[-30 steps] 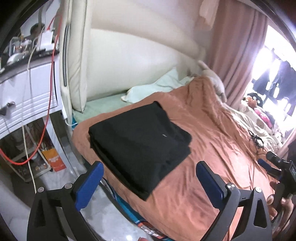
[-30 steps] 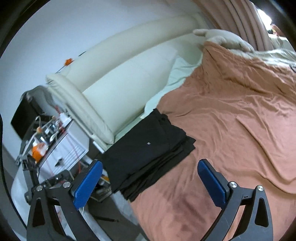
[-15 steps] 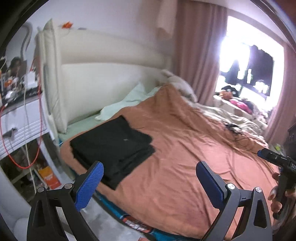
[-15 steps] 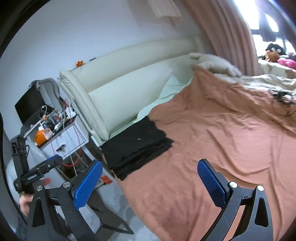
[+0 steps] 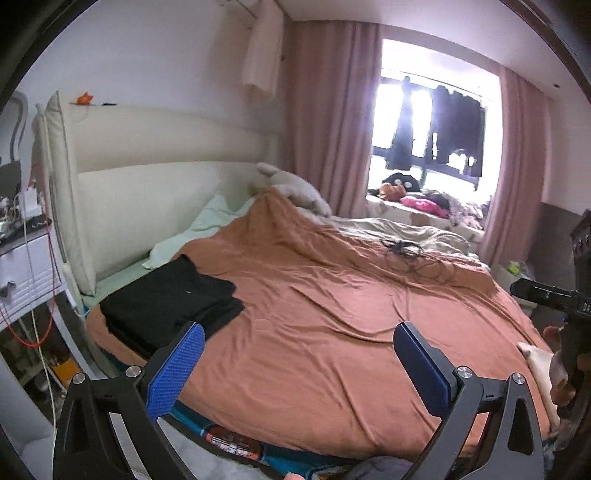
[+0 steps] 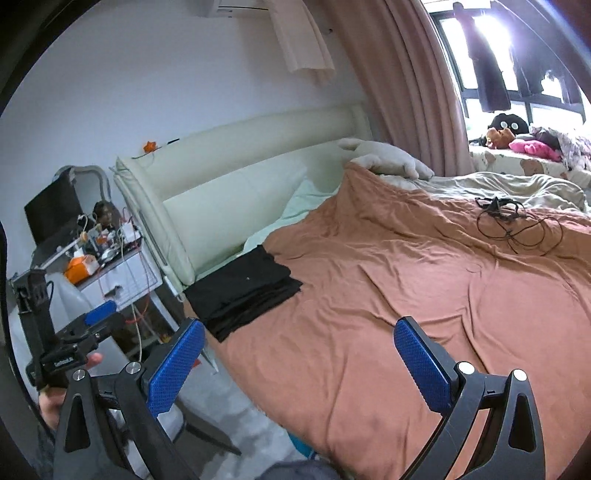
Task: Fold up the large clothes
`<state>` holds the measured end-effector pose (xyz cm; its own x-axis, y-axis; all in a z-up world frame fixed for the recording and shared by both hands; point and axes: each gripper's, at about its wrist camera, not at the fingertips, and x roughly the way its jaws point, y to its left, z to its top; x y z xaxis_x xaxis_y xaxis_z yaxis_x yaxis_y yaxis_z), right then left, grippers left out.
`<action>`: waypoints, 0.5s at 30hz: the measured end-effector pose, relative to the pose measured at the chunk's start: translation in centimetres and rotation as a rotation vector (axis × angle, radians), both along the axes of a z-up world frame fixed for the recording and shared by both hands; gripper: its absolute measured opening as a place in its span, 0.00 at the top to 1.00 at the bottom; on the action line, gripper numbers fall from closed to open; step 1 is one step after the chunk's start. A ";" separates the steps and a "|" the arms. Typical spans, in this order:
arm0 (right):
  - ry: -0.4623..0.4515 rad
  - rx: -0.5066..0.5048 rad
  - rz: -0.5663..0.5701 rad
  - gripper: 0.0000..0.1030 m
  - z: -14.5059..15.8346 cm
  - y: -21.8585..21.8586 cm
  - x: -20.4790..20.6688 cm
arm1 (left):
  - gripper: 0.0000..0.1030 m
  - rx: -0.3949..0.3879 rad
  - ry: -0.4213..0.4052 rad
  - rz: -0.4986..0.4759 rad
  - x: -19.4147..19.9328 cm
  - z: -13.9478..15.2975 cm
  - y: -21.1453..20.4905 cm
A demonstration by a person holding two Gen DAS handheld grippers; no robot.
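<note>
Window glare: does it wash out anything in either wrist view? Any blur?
Left wrist view: window blown out white, hanging dark clothes reduced to silhouettes; folded black garment sharp. Right wrist view: glare confined to the top right window; folded black garment well lit. Both: strong fisheye bending, dark corners, no motion blur.

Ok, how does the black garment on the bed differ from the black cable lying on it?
The garment is folded into a flat, layered rectangle; the cable is a loose tangle of thin loops. The garment sits at the bed's corner by the headboard, while the cable lies farther off toward the window side. Both are black, rest on the brown cover, and neither tool touches them.
</note>
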<state>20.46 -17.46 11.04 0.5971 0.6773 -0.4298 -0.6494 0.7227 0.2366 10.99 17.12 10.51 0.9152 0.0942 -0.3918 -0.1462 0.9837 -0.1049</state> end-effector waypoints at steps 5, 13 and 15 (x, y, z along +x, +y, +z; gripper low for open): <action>-0.020 -0.002 -0.024 0.00 -0.5 -1.4 -3.6 | 0.00 0.027 -0.025 -0.034 -2.2 -0.7 -2.1; -0.043 0.024 -0.058 0.00 -2.4 -3.3 -8.7 | 0.00 0.037 -0.056 -0.075 -5.8 -2.3 -4.5; -0.057 0.034 -0.075 0.00 -3.1 -3.7 -10.2 | 0.00 0.028 -0.068 -0.081 -6.5 -2.5 -4.7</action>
